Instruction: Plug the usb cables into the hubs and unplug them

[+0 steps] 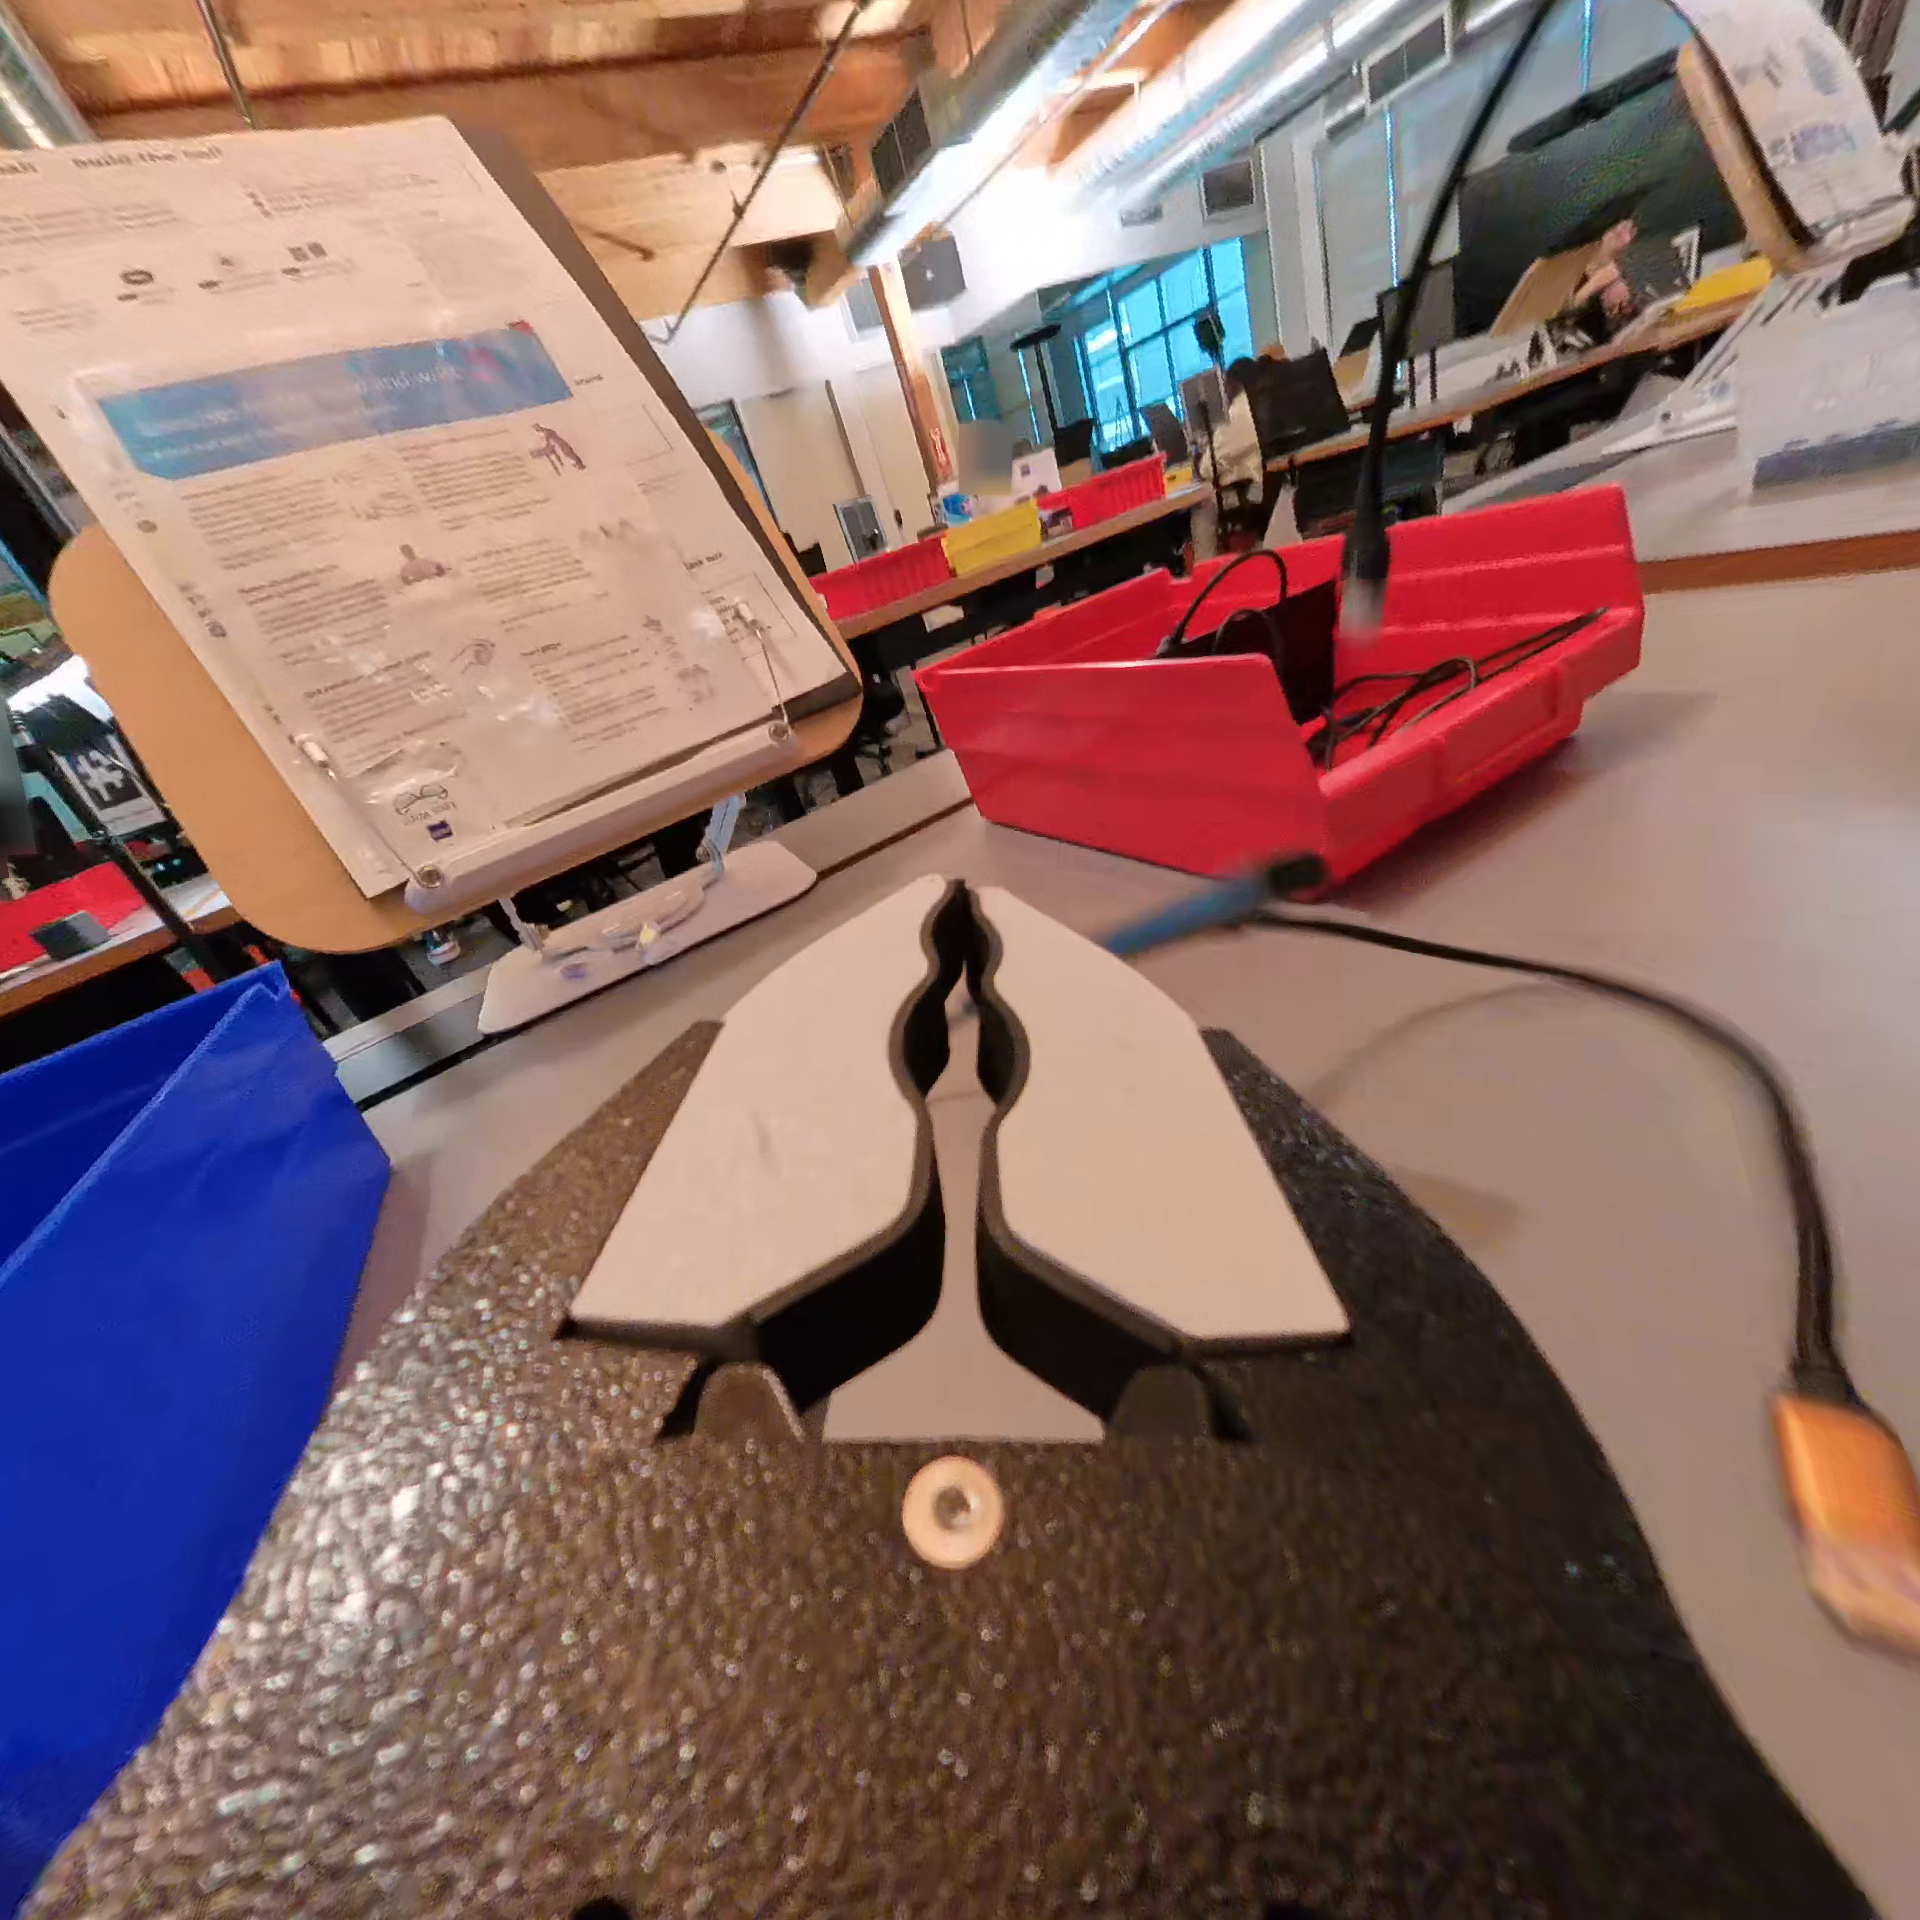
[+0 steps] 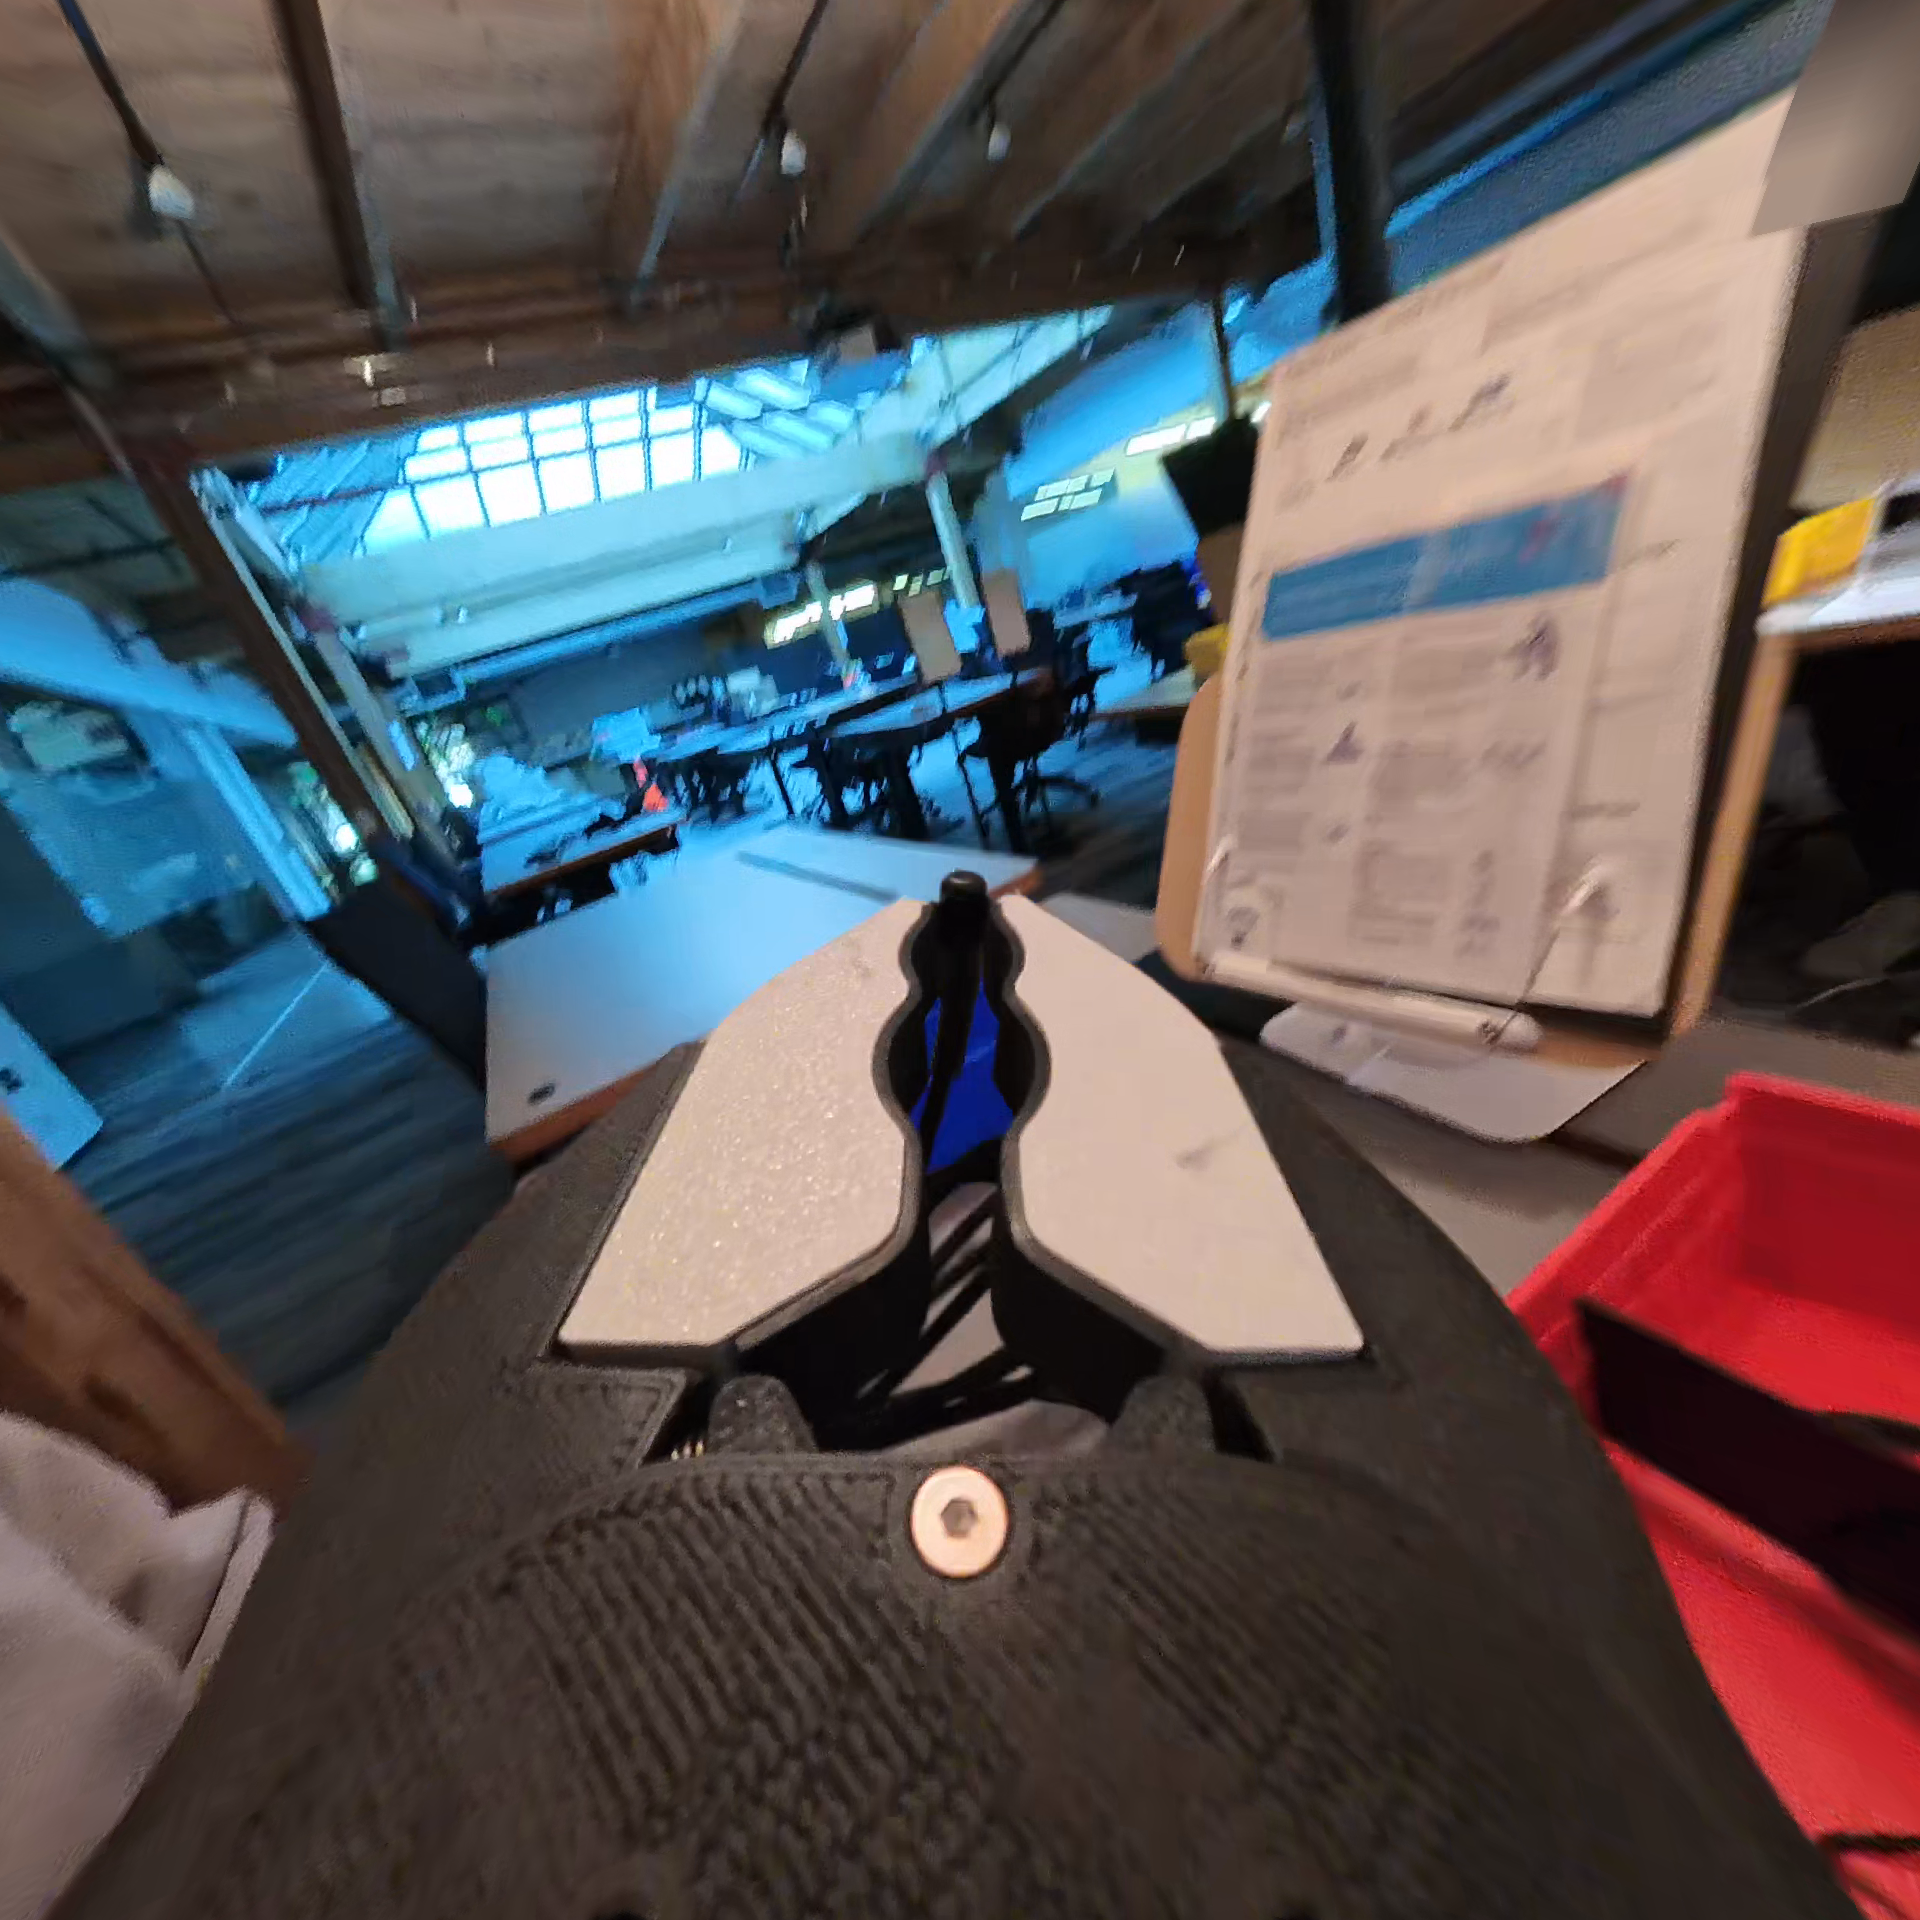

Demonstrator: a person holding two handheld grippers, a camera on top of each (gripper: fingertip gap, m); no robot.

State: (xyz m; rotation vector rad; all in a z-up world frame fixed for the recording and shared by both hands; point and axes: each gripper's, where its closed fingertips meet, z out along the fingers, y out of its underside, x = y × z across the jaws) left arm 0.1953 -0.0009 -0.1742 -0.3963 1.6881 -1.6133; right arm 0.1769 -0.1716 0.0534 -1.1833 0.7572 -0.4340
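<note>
R gripper [image 2: 961, 914] pinches black cable [image 2: 951, 1029] at tips (L gripper [image 1: 961, 914] closed).

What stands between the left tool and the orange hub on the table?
Nothing visible. The orange hub lies on the table right of the left tool; only its own black cable curves toward the red bin.

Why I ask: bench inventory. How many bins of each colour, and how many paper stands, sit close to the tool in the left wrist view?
Red bin: 1
Blue bin: 1
Paper stand: 1
Total: 3
</note>
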